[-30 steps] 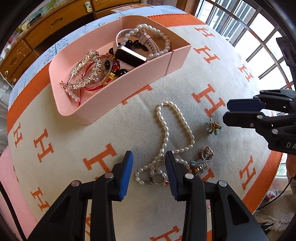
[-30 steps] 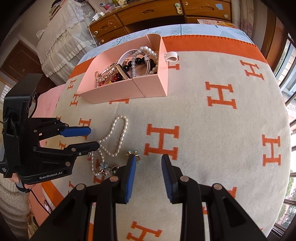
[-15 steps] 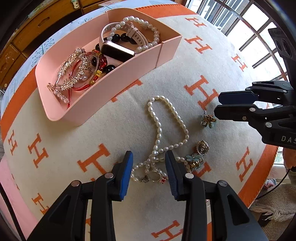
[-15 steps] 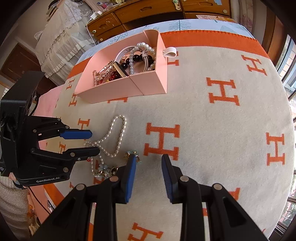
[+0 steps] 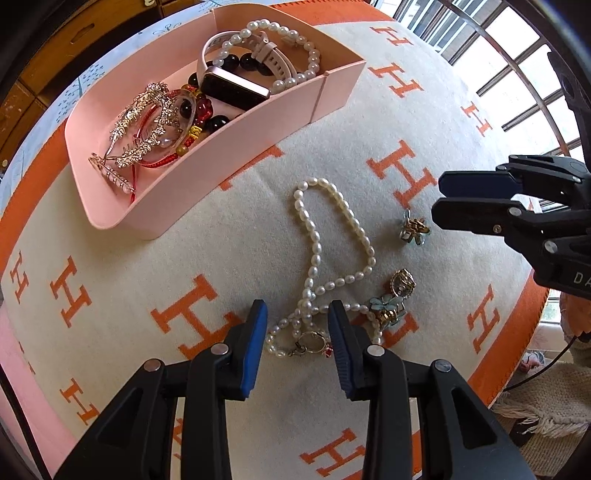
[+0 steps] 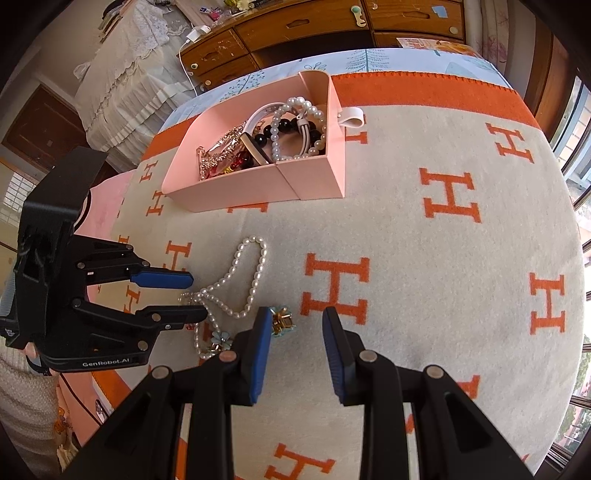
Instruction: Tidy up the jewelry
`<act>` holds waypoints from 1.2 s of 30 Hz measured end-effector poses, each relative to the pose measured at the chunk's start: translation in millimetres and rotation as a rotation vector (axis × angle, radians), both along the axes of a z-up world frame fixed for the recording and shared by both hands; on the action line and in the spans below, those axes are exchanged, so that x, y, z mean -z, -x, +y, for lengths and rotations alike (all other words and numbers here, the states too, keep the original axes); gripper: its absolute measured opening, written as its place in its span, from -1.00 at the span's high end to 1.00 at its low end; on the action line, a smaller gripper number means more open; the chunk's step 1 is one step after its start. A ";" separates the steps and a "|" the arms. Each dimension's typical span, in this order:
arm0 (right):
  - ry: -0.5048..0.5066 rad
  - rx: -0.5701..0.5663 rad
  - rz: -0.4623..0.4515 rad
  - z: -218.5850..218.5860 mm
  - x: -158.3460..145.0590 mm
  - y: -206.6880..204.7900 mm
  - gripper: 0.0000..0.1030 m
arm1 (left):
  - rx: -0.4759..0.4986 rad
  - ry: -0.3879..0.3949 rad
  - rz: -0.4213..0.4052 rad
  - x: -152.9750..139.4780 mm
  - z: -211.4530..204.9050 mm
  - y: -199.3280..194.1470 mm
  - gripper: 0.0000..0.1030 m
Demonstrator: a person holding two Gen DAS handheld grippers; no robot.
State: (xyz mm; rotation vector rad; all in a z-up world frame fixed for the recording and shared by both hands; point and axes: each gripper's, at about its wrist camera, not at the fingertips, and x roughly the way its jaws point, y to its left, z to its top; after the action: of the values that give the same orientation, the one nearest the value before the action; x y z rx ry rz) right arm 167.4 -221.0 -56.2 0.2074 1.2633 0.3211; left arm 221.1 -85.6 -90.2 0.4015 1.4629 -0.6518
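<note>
A white pearl necklace [image 5: 325, 236] lies looped on the cream blanket, its clasp end between the jaws of my open left gripper [image 5: 297, 328]; it also shows in the right wrist view [image 6: 243, 280]. A small gold and teal earring [image 5: 413, 229] lies just in front of my open right gripper [image 6: 291, 332], which shows in the left wrist view [image 5: 441, 201]. A teal flower clip [image 5: 386, 310] and a gold ring piece [image 5: 402, 282] lie beside the necklace. The pink box [image 5: 229, 147] holds bracelets, a watch and hair clips.
The blanket with orange H letters [image 6: 450, 195] covers the round table. The pink box in the right wrist view [image 6: 258, 184] stands at the far side. Wooden drawers [image 6: 314, 26] stand behind the table and a window grille [image 5: 517, 55] is at the right.
My left gripper has moved forward and down, so the necklace's clasp end now lies between its jaws. The right gripper has stayed almost still near the earring.
</note>
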 end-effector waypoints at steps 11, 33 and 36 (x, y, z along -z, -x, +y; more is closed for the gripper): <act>-0.001 0.034 0.019 -12.2 5.1 4.1 0.44 | 0.000 -0.022 -0.034 -4.8 -12.6 7.7 0.87; -0.001 0.027 -0.011 7.8 -0.4 4.4 0.40 | -0.420 0.215 -0.256 -102.4 60.9 21.0 0.94; 0.007 0.017 -0.004 13.8 3.8 1.4 0.36 | -0.449 0.248 -0.287 -116.5 68.4 24.1 0.94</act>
State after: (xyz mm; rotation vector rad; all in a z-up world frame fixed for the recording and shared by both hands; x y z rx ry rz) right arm 165.9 -207.2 -59.9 0.2116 1.2580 0.3021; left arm 196.9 -17.1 26.4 -0.0321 1.1287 -0.3865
